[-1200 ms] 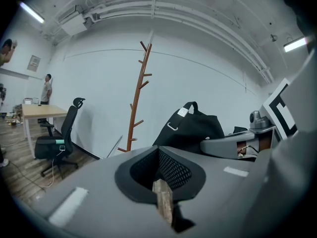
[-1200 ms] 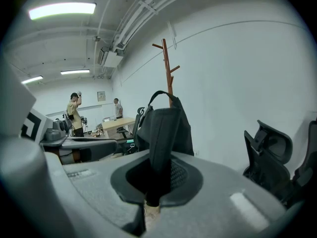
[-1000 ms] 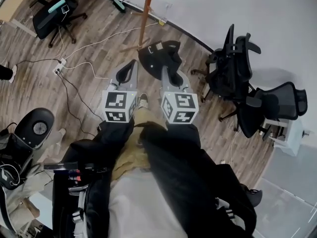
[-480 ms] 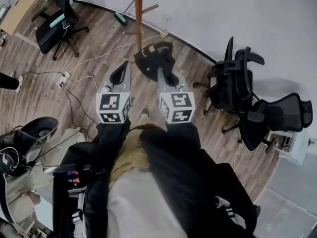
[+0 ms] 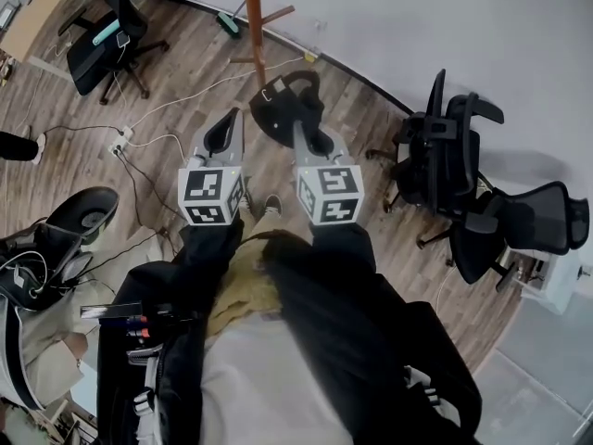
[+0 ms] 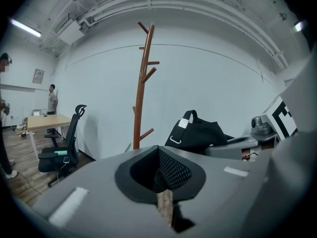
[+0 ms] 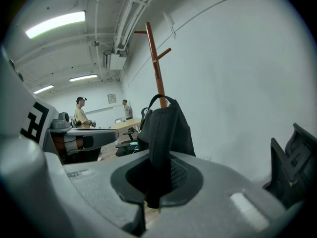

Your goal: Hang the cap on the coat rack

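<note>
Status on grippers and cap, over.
Left hand-held gripper shut, empty. Right hand-held gripper shut on cap. Coat rack ahead, unobstructed.

floor [image 5: 74, 109]: wood planks | wall [image 5: 445, 17]: white | office chairs [image 5: 445, 156]: black

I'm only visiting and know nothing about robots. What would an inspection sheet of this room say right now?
Surface: wood-plank floor; no table in use.
Job's things: black cap held up near the wooden coat rack, not yet hung.
Clutter: black office chairs at the right, another chair at the upper left.
Grippers: right hand-held gripper shut on the cap; left hand-held gripper shut, holding nothing.
Cables: white cable runs across the floor towards a power strip.
Surroundings: white wall; two people stand far off in the right gripper view.
</note>
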`<state>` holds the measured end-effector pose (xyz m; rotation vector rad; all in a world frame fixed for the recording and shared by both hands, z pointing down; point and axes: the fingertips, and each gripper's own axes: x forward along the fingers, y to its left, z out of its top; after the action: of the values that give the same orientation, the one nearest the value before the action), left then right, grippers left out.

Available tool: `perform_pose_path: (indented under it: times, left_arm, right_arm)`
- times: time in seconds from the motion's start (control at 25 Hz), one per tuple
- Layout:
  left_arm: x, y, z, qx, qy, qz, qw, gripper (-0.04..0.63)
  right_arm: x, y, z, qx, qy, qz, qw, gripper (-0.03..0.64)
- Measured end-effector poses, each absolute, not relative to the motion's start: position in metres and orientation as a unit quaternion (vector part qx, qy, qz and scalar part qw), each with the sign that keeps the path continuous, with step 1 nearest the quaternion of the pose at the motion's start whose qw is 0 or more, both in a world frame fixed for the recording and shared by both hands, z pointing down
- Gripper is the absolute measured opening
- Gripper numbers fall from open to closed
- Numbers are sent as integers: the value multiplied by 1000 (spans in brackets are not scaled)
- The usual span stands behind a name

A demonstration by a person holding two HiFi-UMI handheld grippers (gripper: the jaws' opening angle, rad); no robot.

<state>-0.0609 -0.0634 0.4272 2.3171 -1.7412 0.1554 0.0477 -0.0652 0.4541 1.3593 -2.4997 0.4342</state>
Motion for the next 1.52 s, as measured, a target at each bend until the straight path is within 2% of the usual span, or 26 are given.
perform_pose_path:
  times: [0.2, 0.48, 1.08, 1.52]
  left_arm:
    - [-60, -61, 433, 794, -593, 48, 125, 0]
    - [-73, -155, 437, 813, -564, 46, 140, 0]
    - [-113, -208, 457, 820, -544, 42, 175, 1]
    - [-75, -239, 466, 792, -579, 61, 182, 2]
  right_arm:
    - [57, -63, 460, 478, -854, 150, 139, 5]
    - [42, -147, 466, 504, -834, 157, 163, 5]
    - [52, -208, 461, 539, -806, 141, 200, 5]
    - [66, -255, 492, 454, -845, 137, 249, 5]
